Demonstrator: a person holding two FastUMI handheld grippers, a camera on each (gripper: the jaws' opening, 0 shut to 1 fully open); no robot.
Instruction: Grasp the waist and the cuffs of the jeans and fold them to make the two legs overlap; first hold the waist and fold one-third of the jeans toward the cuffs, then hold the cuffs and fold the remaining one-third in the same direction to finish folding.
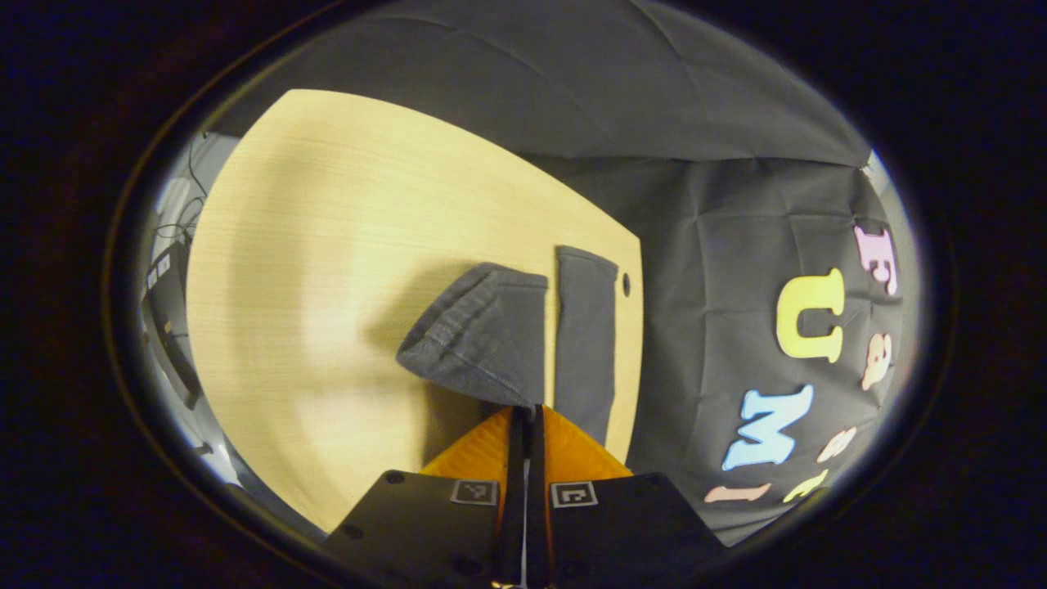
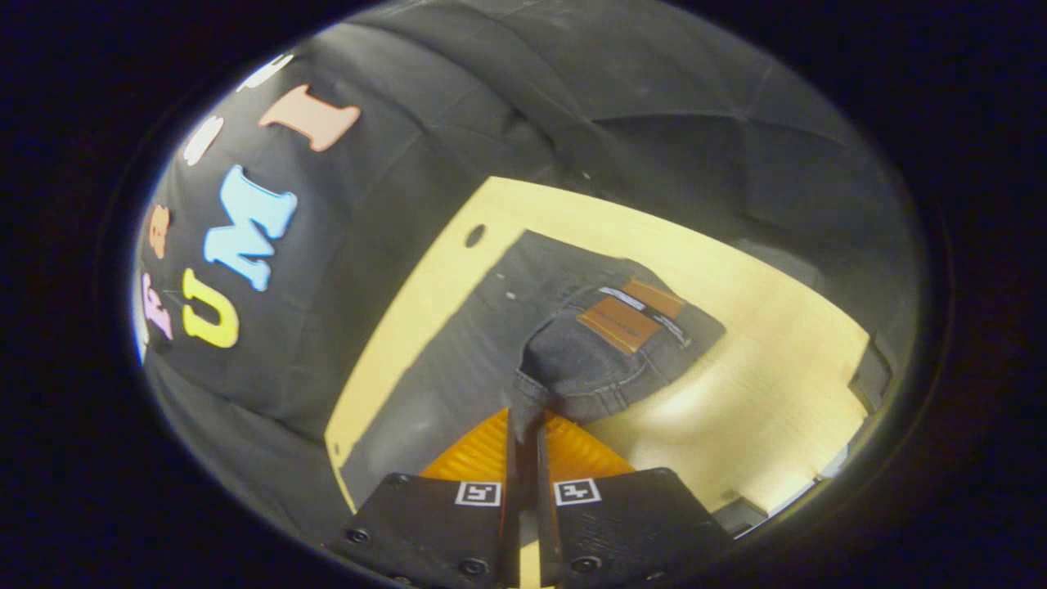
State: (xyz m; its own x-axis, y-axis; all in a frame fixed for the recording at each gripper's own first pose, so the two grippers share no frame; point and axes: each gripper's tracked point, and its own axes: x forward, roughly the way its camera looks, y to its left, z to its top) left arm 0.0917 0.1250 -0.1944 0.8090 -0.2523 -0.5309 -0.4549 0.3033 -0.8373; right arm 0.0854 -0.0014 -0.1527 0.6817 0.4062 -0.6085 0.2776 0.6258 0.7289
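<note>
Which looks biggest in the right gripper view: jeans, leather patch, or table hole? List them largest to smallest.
1. Jeans, spread over the table and pinched by the right gripper.
2. Leather patch at the waist.
3. Table hole.
The hole lies farther from the camera, so its true size is unsure.

bare table (image 1: 311, 245) wide open beside jeans (image 1: 491, 335); booth wall (image 1: 720, 245) close behind far edge.
</note>
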